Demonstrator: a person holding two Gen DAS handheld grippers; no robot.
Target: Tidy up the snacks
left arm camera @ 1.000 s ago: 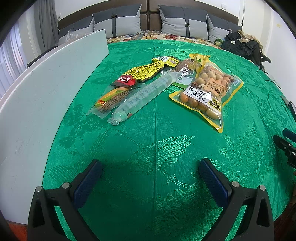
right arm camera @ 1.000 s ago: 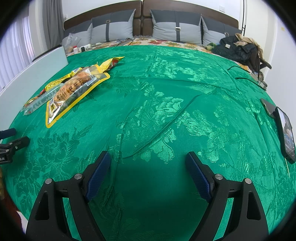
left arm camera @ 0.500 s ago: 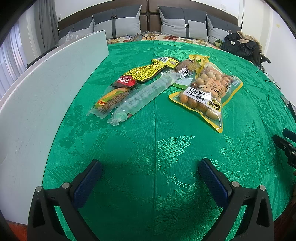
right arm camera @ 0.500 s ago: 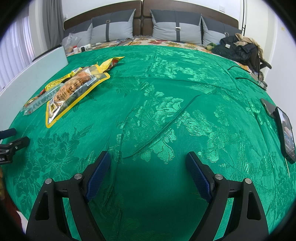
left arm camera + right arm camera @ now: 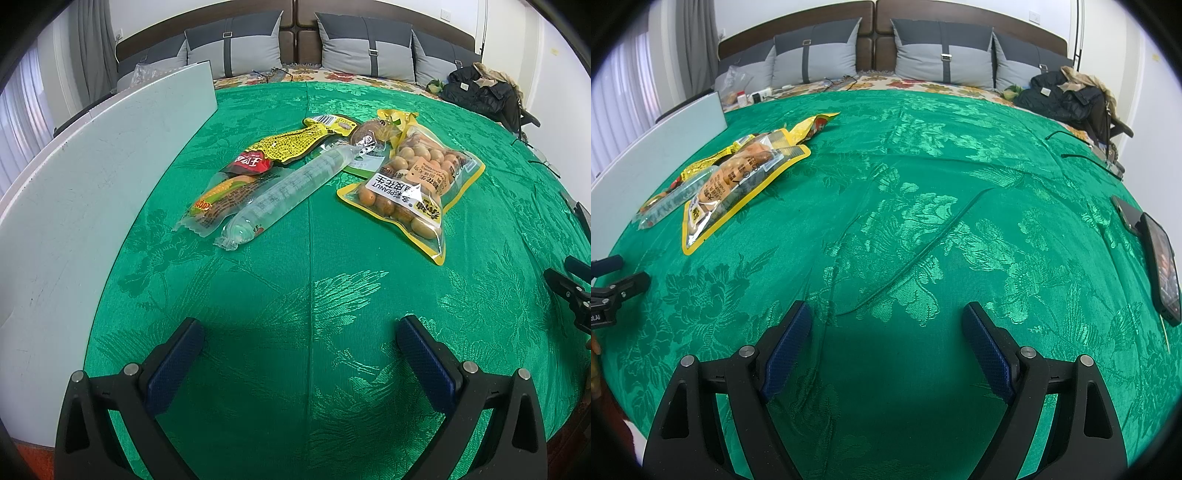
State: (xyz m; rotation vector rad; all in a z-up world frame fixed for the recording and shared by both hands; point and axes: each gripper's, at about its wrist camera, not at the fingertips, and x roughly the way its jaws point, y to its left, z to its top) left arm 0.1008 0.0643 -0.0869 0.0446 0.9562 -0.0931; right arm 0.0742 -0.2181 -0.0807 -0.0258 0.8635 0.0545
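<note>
The snacks lie in a loose cluster on the green bedspread, ahead of the left gripper and well apart from it; its jaws are spread wide and hold nothing. A peanut bag sits to the right, a clear tube pack in the middle, with a corn pack and a yellow pouch to the left. A white board flanks them. The right gripper is wide open and empty over bare cloth, with 1 phone at its right.
</note>
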